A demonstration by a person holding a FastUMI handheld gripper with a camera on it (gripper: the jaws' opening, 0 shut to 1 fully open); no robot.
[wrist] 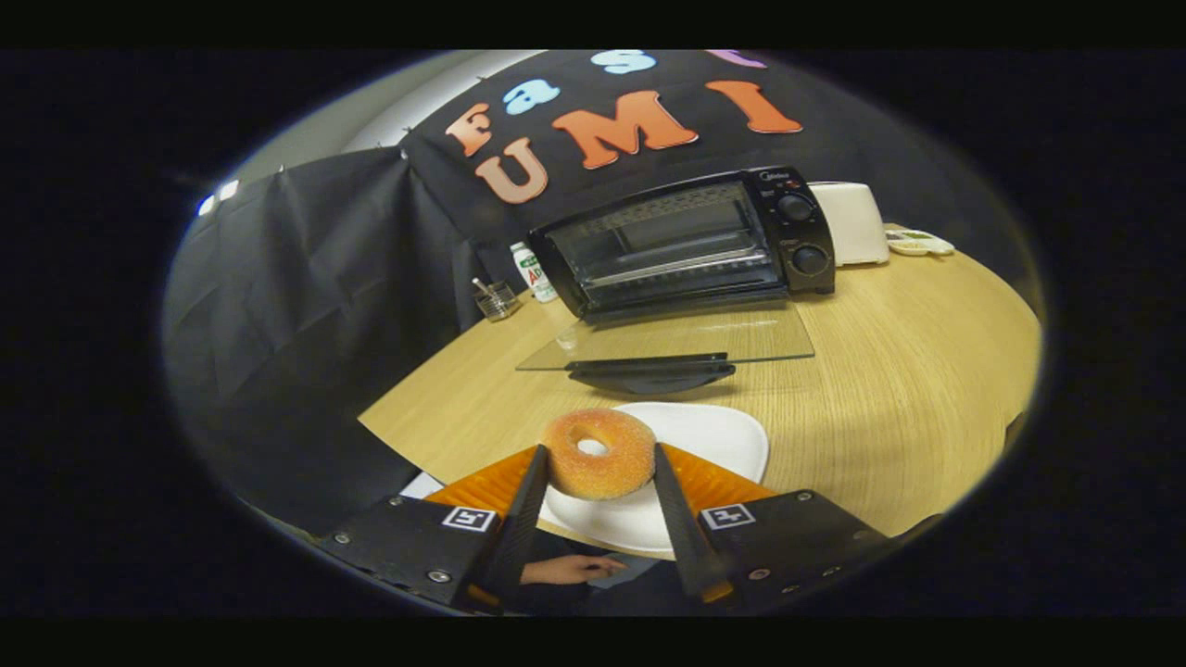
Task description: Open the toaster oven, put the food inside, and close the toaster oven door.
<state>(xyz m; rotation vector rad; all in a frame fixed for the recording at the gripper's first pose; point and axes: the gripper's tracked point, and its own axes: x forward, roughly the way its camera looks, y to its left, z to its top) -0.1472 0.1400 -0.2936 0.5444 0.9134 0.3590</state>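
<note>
A sugared doughnut (599,455) sits between my fingers, tilted up, and my gripper (599,463) is shut on it with both fingers pressing its sides. It hangs over a white plate (713,435) near the table's front edge. Beyond the plate the black toaster oven (690,243) stands with its glass door (667,341) folded down flat toward me, its handle (651,372) at the front. The oven's inside with a wire rack is open to view. Two knobs (802,233) are on its right side.
The wooden table (908,389) carries a white appliance (851,222) right of the oven, a small bottle (534,271) and a glass jar (496,299) to its left. A person's hand (570,569) shows below the gripper. Black cloth walls the left and back.
</note>
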